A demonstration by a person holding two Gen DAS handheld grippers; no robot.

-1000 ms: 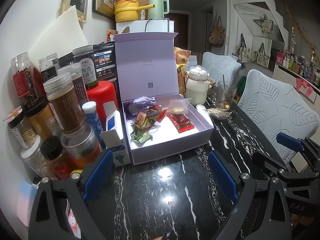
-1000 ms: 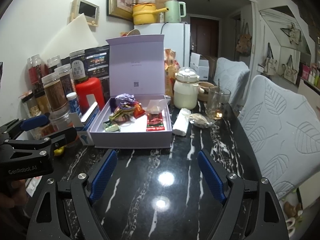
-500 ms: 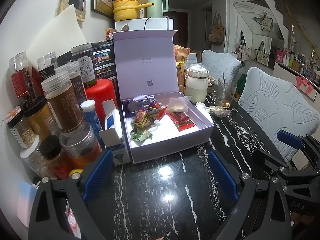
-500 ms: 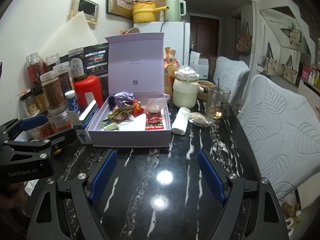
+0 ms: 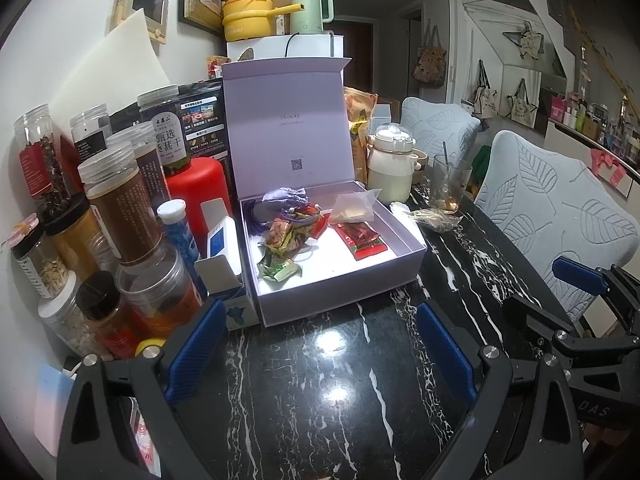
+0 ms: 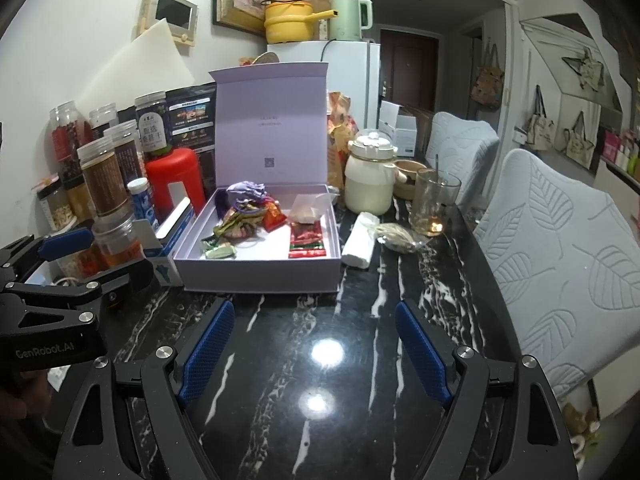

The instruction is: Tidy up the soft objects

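"GenRobot.AI" is printed on the left gripper (image 5: 316, 348); "DAS" on the right gripper (image 6: 314, 344). Both hover over the black marble table's (image 6: 320, 400) near edge, angled down, fingers apart and empty. Soft packets (image 6: 306, 236) lie inside the open lilac box (image 6: 256, 272) mid-table; 1 white roll (image 6: 362, 240) sits beside its right wall.

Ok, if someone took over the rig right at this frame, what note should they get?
Left gripper: jaws open, empty, above the black marble table, near side of the box.
Right gripper: jaws open, empty, alongside.
Lavender box: lid up; inside are a purple pouch, a heap of candy wrappers, a red packet and a clear bag.
Still outside, right of the box: a white roll and a clear bag of dried bits.
Left to do: probably get those two into the box; neither is touched.
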